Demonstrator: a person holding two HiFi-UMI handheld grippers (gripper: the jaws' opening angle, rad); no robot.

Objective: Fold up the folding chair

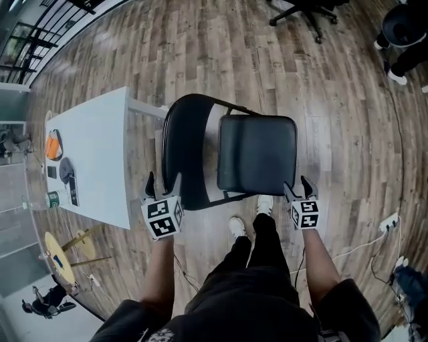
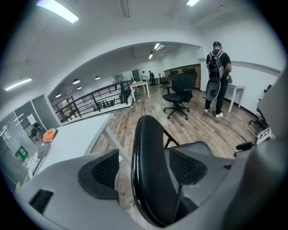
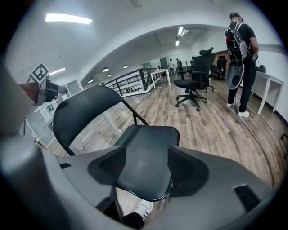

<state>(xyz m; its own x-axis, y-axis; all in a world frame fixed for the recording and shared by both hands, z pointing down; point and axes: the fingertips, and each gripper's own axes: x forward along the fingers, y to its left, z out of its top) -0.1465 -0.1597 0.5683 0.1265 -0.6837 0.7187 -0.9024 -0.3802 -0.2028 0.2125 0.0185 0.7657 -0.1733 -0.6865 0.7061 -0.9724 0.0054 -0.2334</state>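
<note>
A black folding chair stands unfolded on the wood floor in front of me, its backrest (image 1: 190,150) to the left and its padded seat (image 1: 257,153) to the right. My left gripper (image 1: 164,190) is at the near end of the backrest. In the left gripper view the backrest's rounded edge (image 2: 150,179) runs between the open jaws of the left gripper (image 2: 144,166), with a gap showing on its left side. My right gripper (image 1: 299,190) is at the seat's near right corner. In the right gripper view the seat's front edge (image 3: 144,152) lies between the open jaws of the right gripper (image 3: 143,168).
A white table (image 1: 100,153) stands close to the chair's left, with an orange object (image 1: 52,147) and small items on it. My feet (image 1: 237,227) are right by the chair. An office chair (image 1: 304,10) and a person with a backpack (image 2: 217,76) are farther off. A cable and plug strip (image 1: 388,224) lie at the right.
</note>
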